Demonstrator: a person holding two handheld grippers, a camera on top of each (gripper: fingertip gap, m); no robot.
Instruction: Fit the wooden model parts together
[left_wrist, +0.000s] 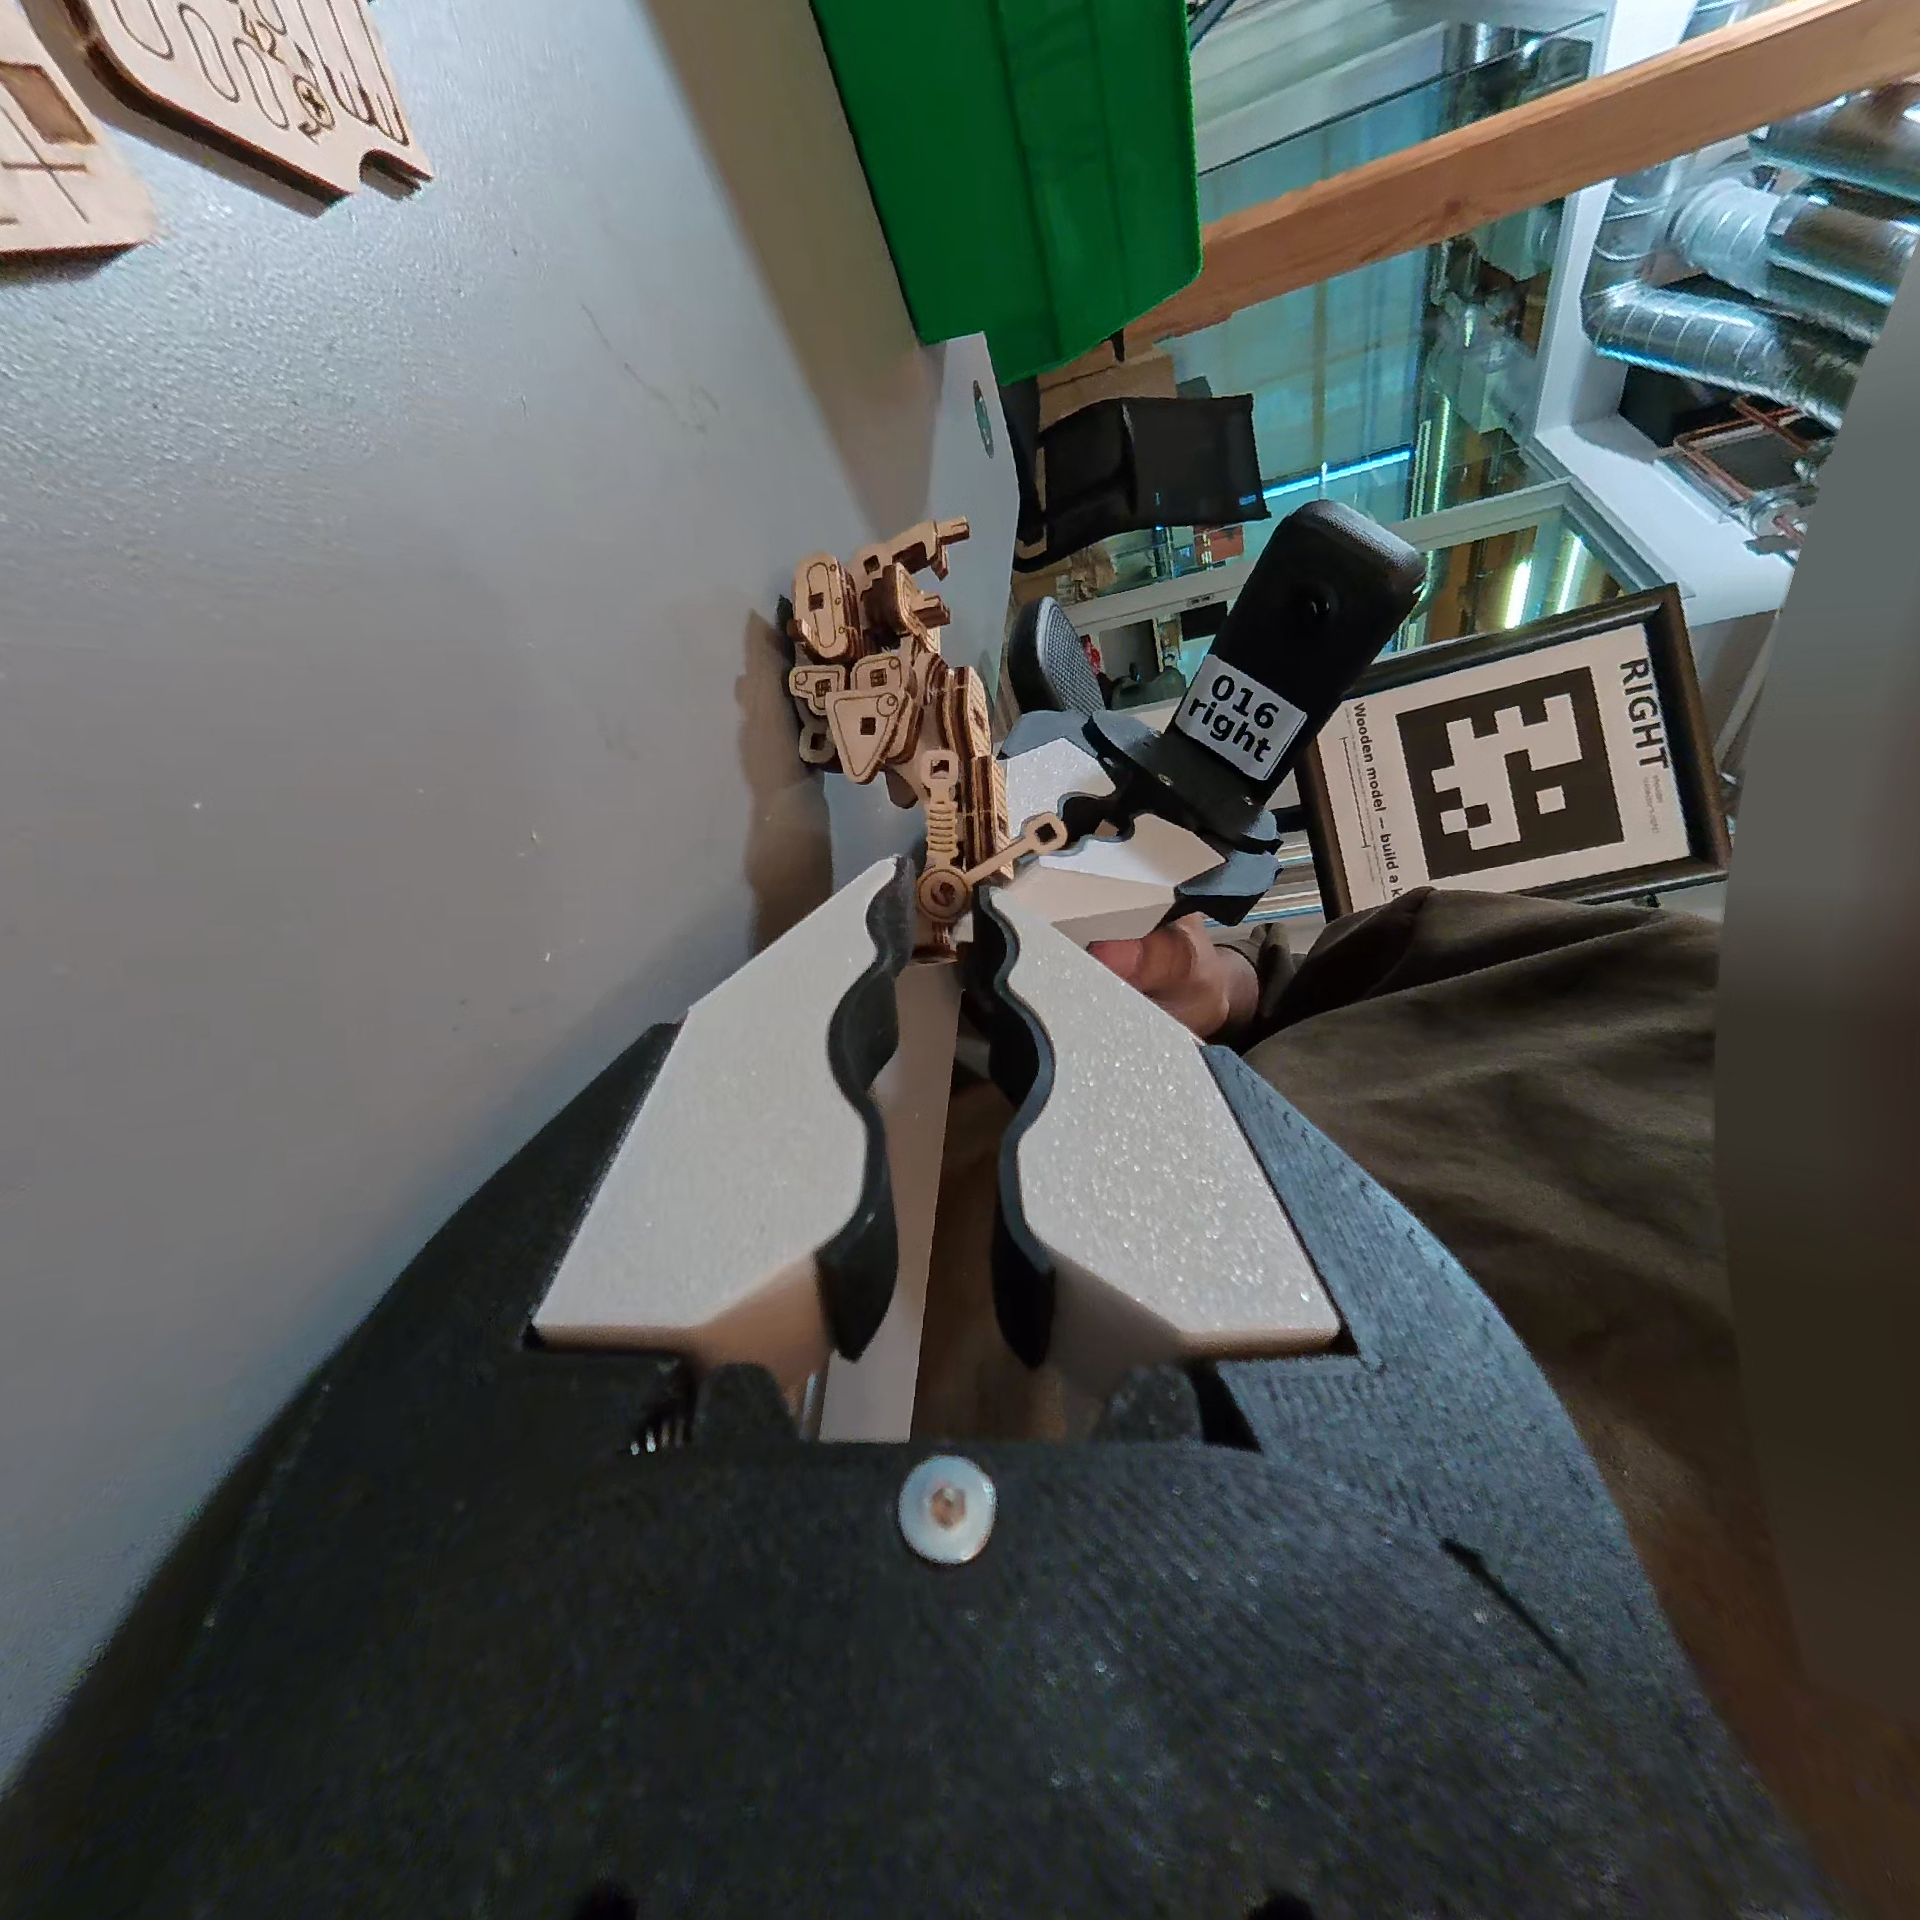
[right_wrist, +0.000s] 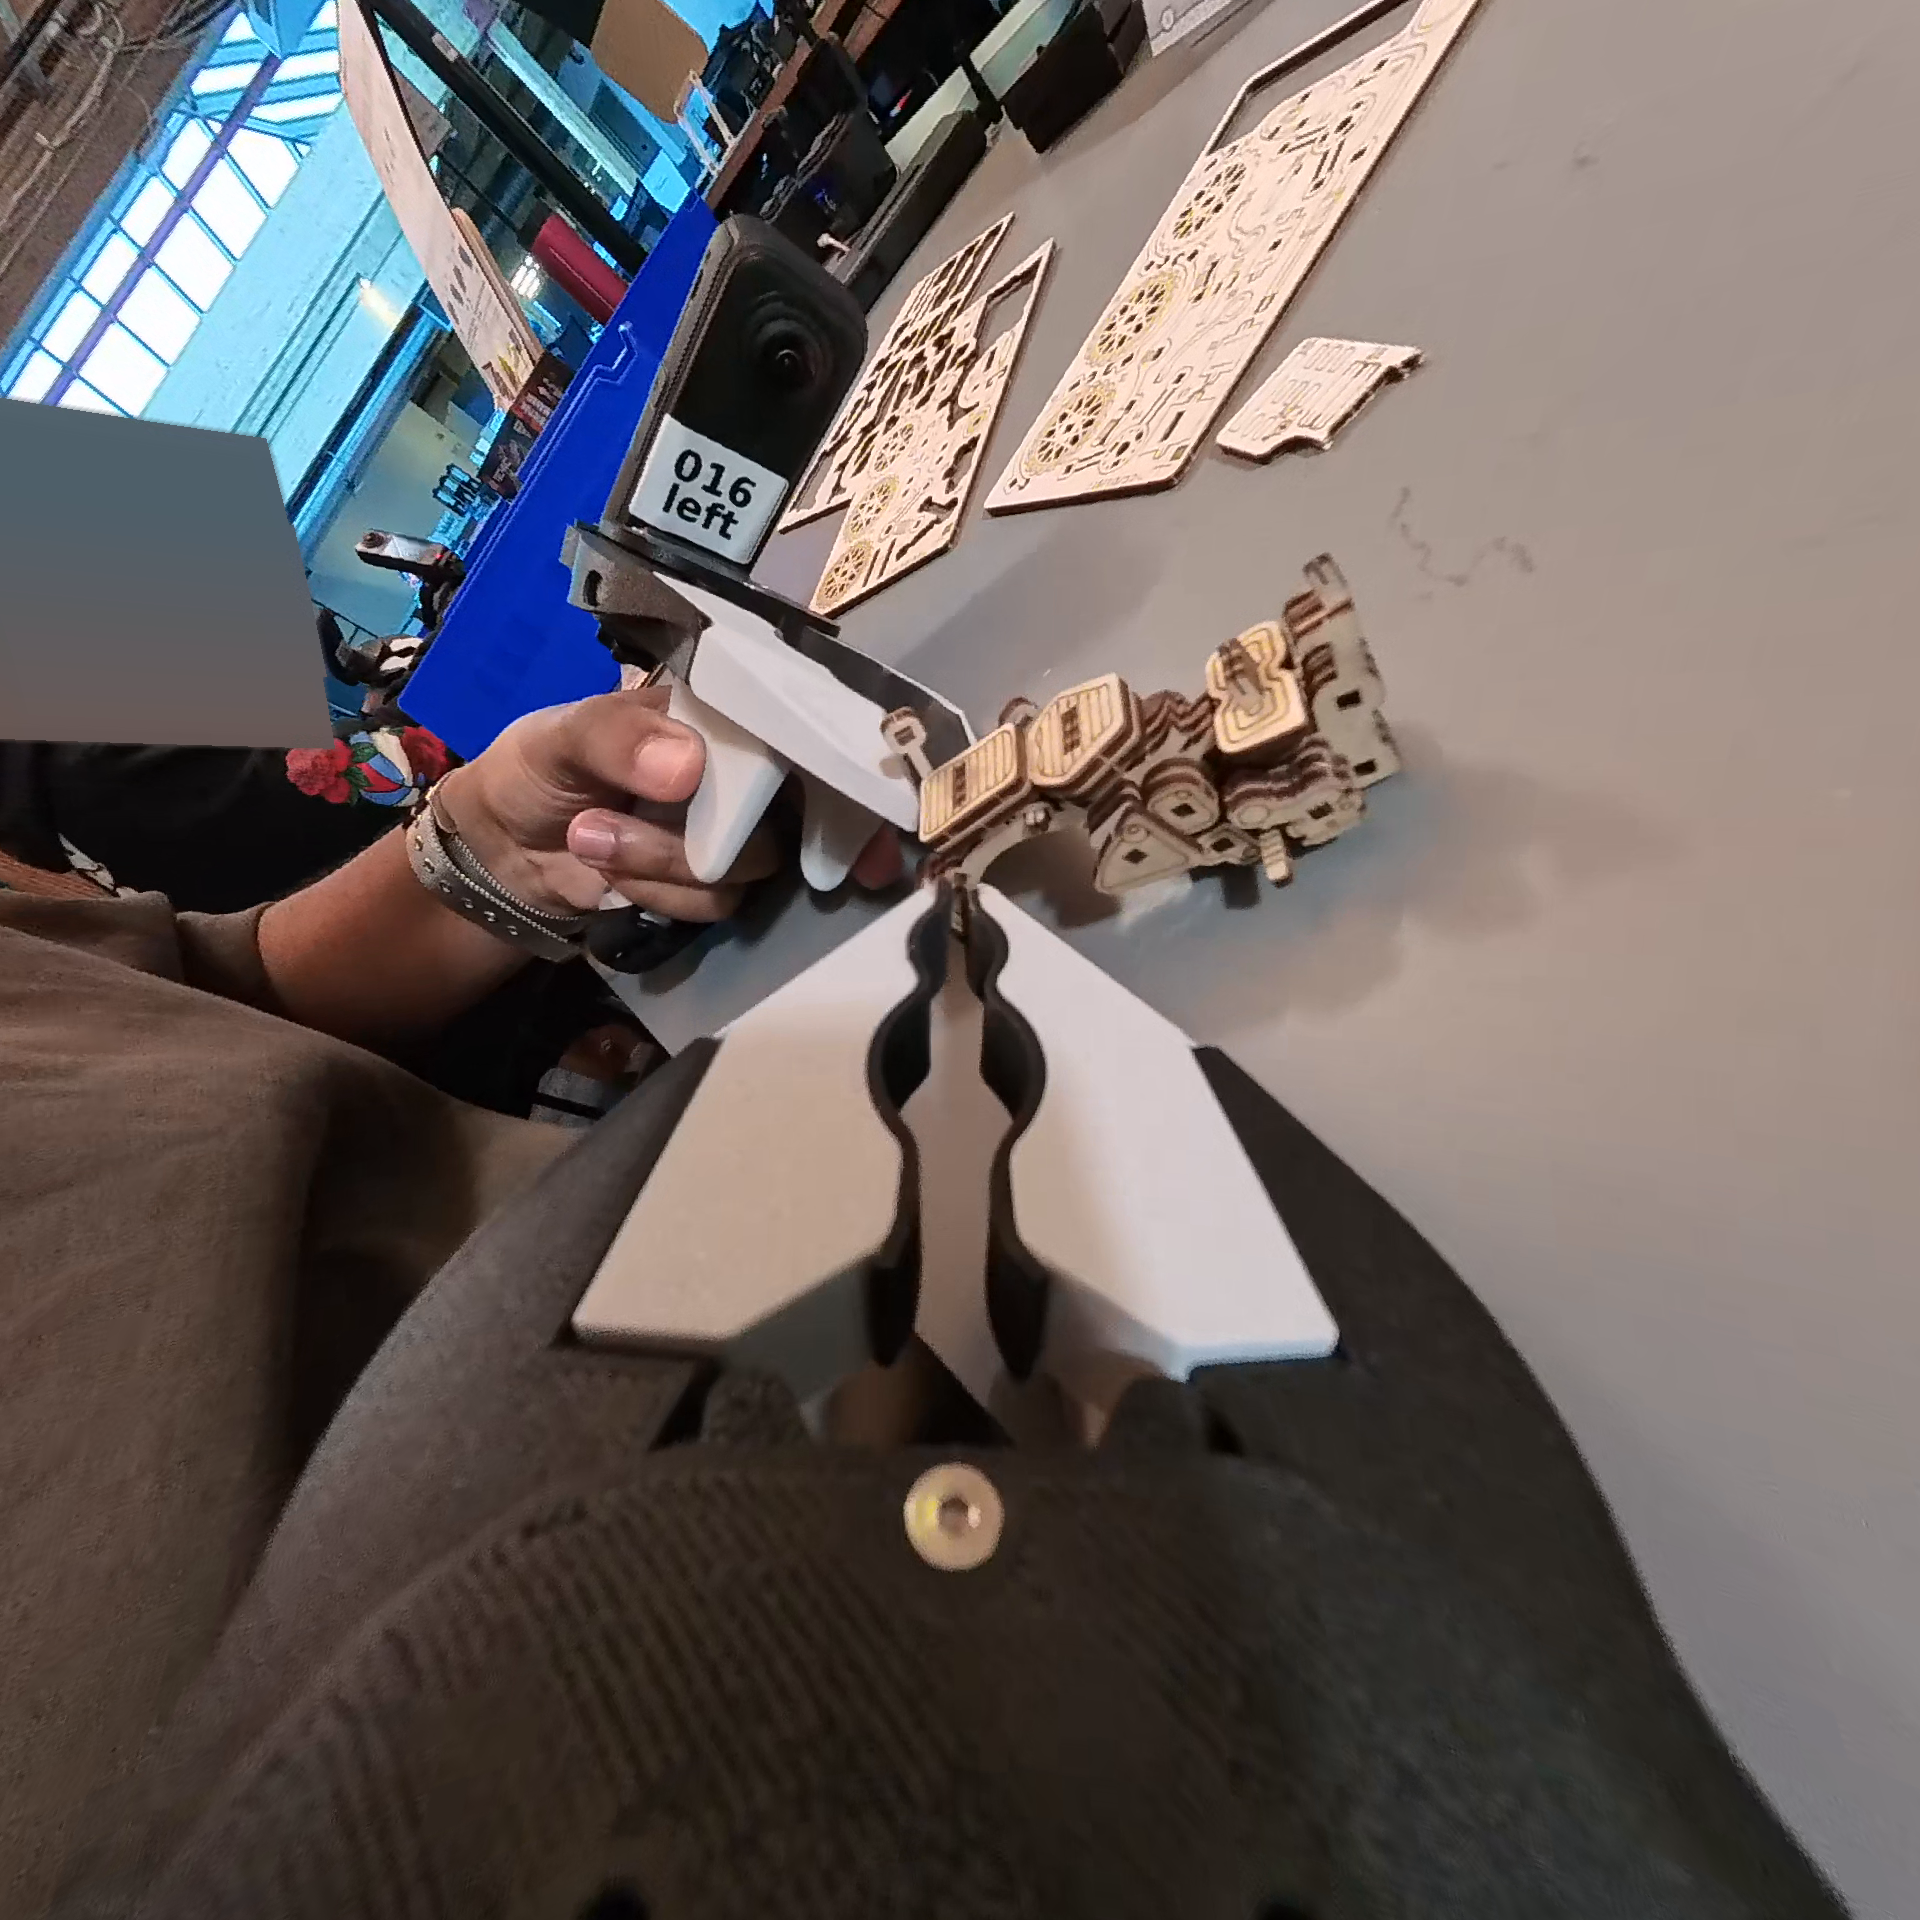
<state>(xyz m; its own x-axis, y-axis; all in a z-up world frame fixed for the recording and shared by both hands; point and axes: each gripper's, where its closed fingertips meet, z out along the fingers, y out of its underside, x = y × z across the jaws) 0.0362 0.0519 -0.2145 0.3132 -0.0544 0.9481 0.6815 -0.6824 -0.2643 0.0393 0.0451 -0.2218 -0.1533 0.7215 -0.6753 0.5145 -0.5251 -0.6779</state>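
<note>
The wooden model (left_wrist: 883, 686), a small layered plywood assembly, rests on the grey table (left_wrist: 364, 623). It also shows in the right wrist view (right_wrist: 1143, 769). My left gripper (left_wrist: 943, 909) is shut on the model's near end, around a round-ended part with a ribbed stem. My right gripper (right_wrist: 951, 906) is shut on a thin wooden part at the same end of the model. Each gripper shows in the other's view, the right one (left_wrist: 1091, 831) and the left one (right_wrist: 914, 743), and their tips almost meet at the model.
Laser-cut plywood sheets (right_wrist: 1174, 312) and a small sheet offcut (right_wrist: 1320, 395) lie farther along the table, and some show in the left wrist view (left_wrist: 249, 94). A green bin (left_wrist: 1018, 156), a blue bin (right_wrist: 561, 540) and a framed sign (left_wrist: 1507, 748) stand at the edges. The grippers are tip to tip, or close to it.
</note>
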